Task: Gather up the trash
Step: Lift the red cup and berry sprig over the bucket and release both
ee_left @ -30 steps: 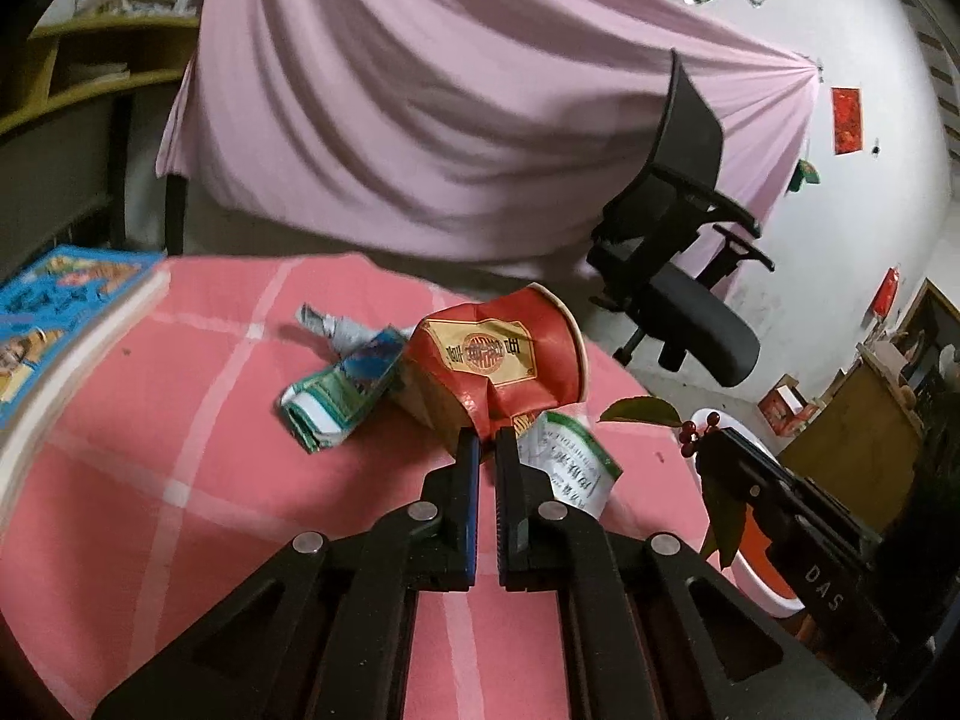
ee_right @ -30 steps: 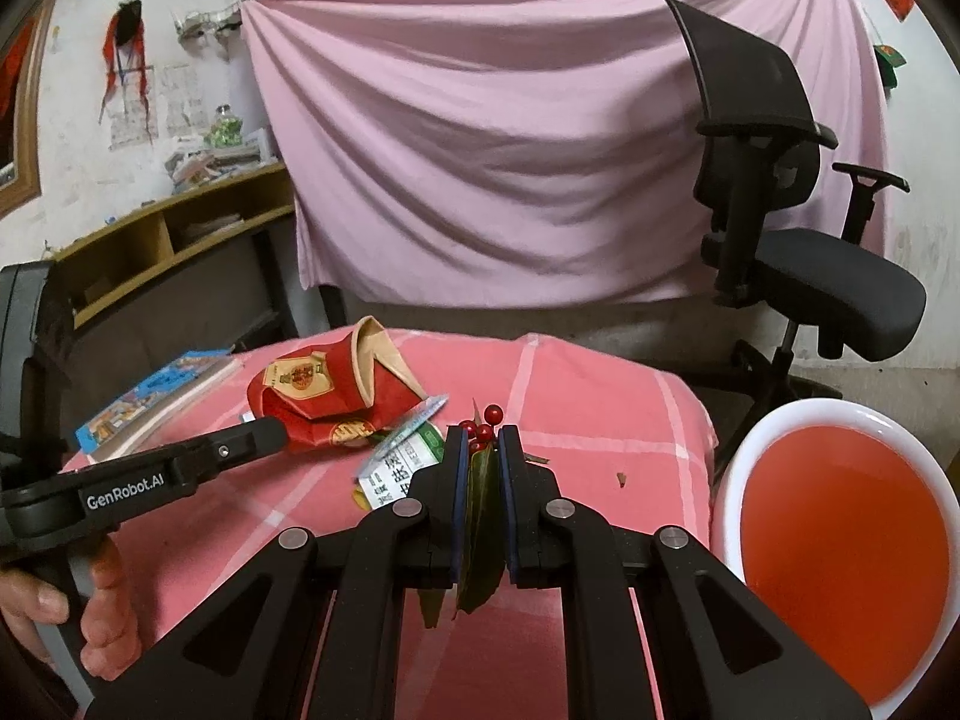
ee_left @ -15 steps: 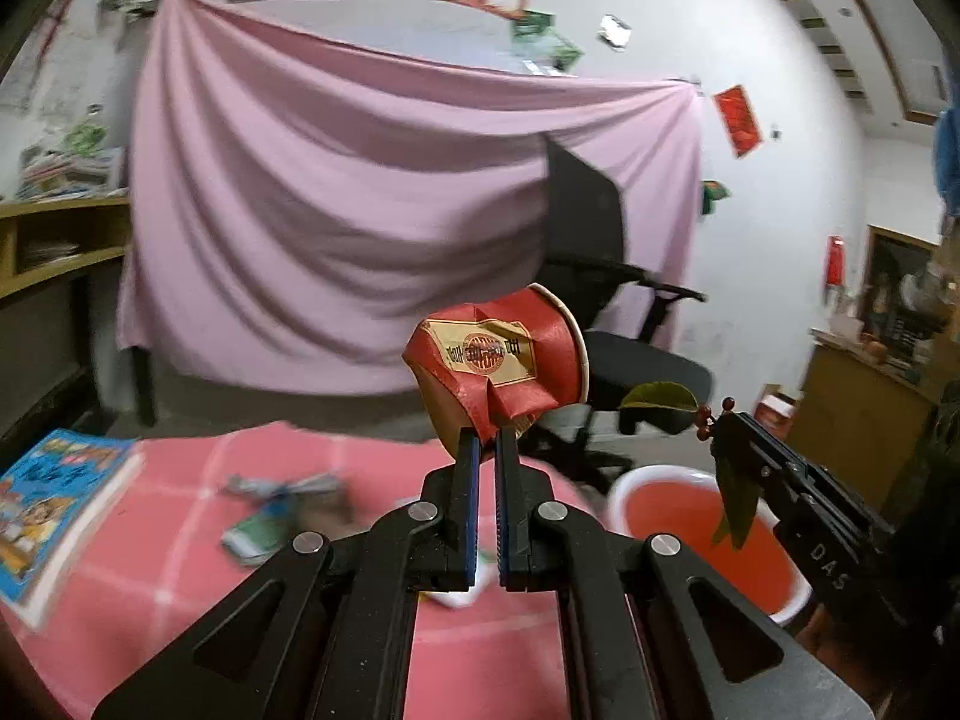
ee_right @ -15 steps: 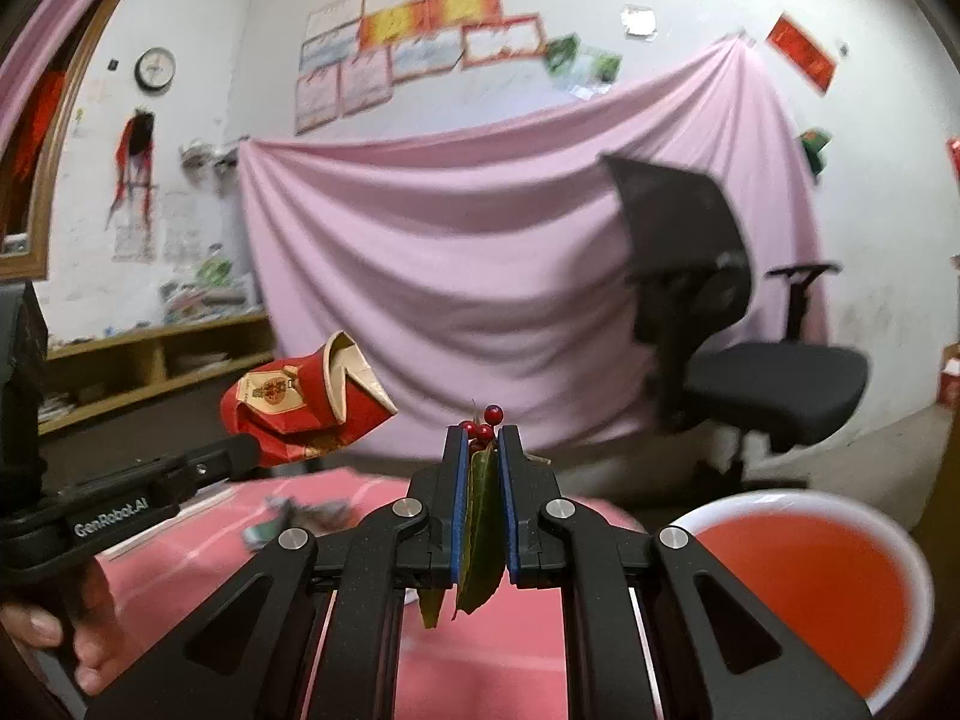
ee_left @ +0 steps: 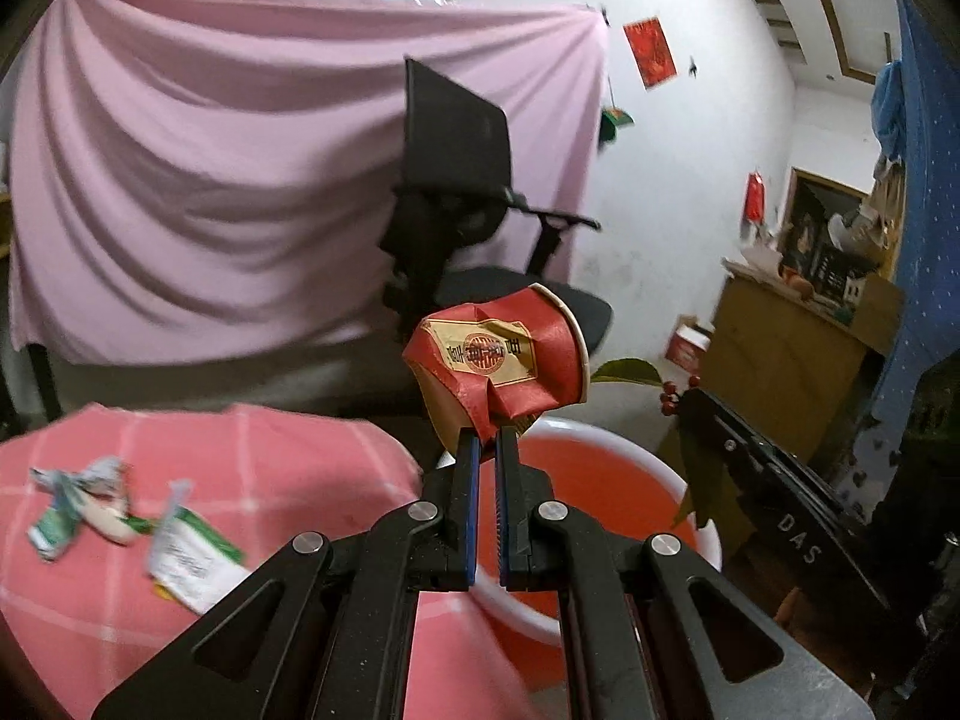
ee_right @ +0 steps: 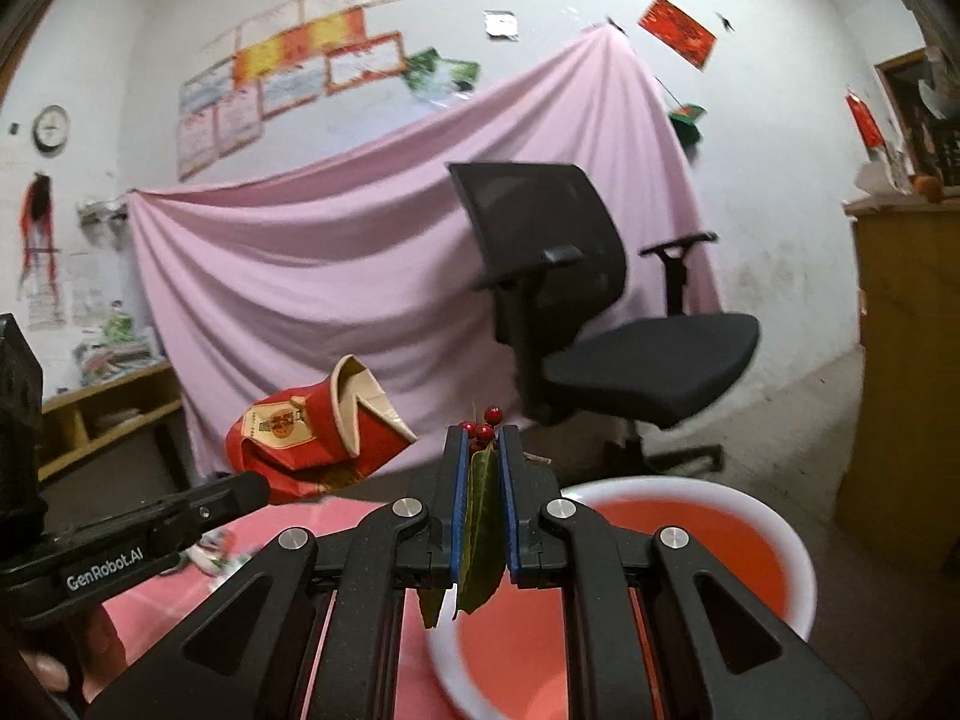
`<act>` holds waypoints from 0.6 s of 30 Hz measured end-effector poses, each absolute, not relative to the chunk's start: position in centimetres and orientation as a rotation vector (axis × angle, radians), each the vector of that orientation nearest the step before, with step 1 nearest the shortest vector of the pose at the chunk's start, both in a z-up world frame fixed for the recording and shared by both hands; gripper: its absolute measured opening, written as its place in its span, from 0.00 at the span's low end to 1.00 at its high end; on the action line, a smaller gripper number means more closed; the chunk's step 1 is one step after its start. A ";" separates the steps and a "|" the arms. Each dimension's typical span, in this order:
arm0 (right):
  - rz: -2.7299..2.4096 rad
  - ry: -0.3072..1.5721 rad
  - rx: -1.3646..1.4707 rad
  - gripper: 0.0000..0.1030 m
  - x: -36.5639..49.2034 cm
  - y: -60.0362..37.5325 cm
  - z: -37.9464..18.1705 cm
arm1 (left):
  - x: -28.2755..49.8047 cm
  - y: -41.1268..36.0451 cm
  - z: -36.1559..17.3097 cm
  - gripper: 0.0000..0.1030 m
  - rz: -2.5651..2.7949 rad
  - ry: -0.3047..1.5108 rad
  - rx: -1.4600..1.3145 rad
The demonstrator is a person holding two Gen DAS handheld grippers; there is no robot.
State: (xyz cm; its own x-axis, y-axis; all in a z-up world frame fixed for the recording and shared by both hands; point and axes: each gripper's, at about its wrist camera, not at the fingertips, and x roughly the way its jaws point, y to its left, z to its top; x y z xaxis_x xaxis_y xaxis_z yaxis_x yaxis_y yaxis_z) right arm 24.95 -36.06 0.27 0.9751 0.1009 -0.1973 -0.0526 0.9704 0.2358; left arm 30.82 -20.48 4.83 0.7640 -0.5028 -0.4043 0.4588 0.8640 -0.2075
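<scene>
Step in hand: carrying picked-up trash from the bench to the bin.

Left claw is closed on the bottom fold of a crushed red cup. The cup is clear of the bench and hangs above the near rim of the bin, a white-rimmed tub with a red inside that stands beside the bench edge. In the right wrist view the same cup shows at the tip of the left claw, to the left of the bin.

Right claw is clamped on a sprig: green leaves pinched between the pads, red berries standing out past the tips. It points over the bin's rim, with the red inside directly below and ahead.

Still on the bench: two wrappers, white and green, lying near each other on the pink checked cloth. Both are blurred; print cannot be read.

Judgement: the task is partly done. Two items are in transit, none visibly in the bin yet.

Next move calls for bringing each claw fully over the bin's opening, then opening the jaws so cup and sprig drop inside. The leaves are light and may cling to a pad; a slight downward tilt should help. After that, a return to the bench for the wrappers.
</scene>
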 end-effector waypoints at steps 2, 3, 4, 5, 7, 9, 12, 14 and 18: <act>0.057 0.240 0.254 0.09 25.3 -37.0 -0.2 | 31.6 -21.7 4.4 0.03 -0.541 0.511 -0.097; 0.047 0.264 0.270 0.09 25.5 -37.6 -0.5 | 32.2 -22.6 4.3 0.03 -0.556 0.546 -0.098; 0.044 0.288 0.283 0.09 25.9 -38.0 -0.8 | 32.5 -23.1 4.1 0.03 -0.567 0.569 -0.103; 0.043 0.319 0.297 0.09 26.3 -38.4 -1.2 | 33.1 -23.5 4.0 0.03 -0.579 0.592 -0.112; 0.044 0.362 0.324 0.09 27.0 -39.2 -1.9 | 34.3 -24.1 3.8 0.03 -0.592 0.636 -0.135; 0.040 0.390 0.349 0.09 27.3 -39.9 -2.6 | 35.2 -24.1 3.5 0.03 -0.598 0.666 -0.163; 0.035 0.428 0.362 0.11 27.8 -40.5 -3.2 | 36.2 -23.7 3.2 0.03 -0.607 0.707 -0.202; 0.030 0.441 0.373 0.11 27.9 -40.8 -3.5 | 36.5 -23.4 3.1 0.04 -0.598 0.727 -0.206; 0.032 0.445 0.372 0.30 27.8 -40.9 -3.5 | 36.5 -22.3 3.1 0.11 -0.576 0.729 -0.209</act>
